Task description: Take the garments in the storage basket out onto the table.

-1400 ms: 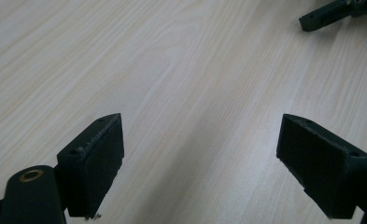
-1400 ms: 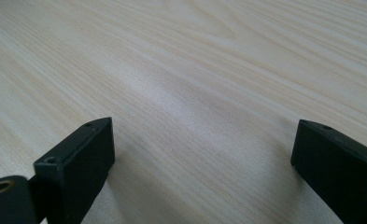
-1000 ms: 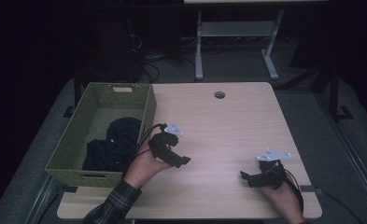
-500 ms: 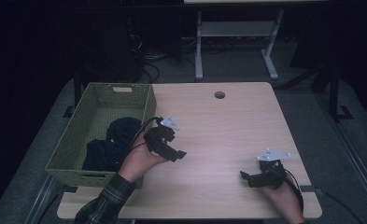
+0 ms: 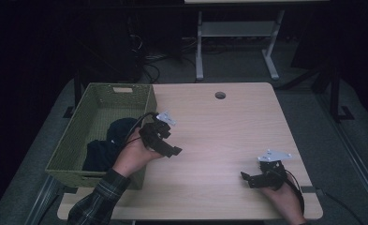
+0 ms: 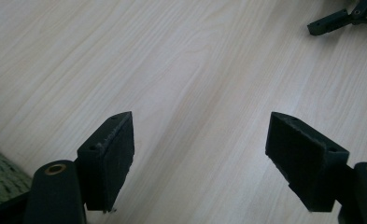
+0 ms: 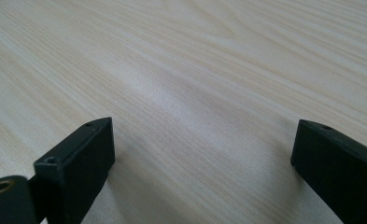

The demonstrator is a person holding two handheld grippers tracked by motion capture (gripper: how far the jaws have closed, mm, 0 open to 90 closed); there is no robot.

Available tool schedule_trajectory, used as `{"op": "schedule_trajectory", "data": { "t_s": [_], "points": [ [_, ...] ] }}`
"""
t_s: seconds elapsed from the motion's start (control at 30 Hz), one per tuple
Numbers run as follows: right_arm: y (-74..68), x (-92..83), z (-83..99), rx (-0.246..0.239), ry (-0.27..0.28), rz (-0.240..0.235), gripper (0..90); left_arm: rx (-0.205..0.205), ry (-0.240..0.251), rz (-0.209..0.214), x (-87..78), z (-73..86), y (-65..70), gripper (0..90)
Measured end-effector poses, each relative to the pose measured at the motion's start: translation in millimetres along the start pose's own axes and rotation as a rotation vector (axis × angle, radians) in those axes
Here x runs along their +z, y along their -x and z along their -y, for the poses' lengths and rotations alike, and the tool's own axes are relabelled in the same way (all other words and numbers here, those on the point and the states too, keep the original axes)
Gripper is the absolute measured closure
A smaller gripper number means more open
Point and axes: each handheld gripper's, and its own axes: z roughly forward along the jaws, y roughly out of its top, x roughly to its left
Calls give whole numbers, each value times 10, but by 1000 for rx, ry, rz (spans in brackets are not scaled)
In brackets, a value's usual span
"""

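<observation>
High view: two hand-held grippers are seen over a light wooden table (image 5: 219,136), with a green woven basket (image 5: 74,140) at its left edge.

The left gripper (image 6: 200,158) is held just beside the basket's right wall, above bare wood, its jaws spread wide with nothing between them. The right gripper (image 7: 204,163) is held low near the table's front right corner, its jaws likewise parted and empty. Dark cloth (image 5: 104,145) is seen lying inside the basket. A round hole (image 5: 220,95) is set near the table's far edge.
</observation>
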Motion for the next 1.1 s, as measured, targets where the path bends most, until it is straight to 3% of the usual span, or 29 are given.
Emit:
{"op": "schedule_trajectory", "data": {
  "t_s": [0.8,1.1],
  "points": [
    [0,0,0,1,0,0,57,-23,-4,-47,-336,18,-208,310],
    [0,0,0,1,0,0,57,-52,7,-83,-495,51,-335,314]
  ]
}}
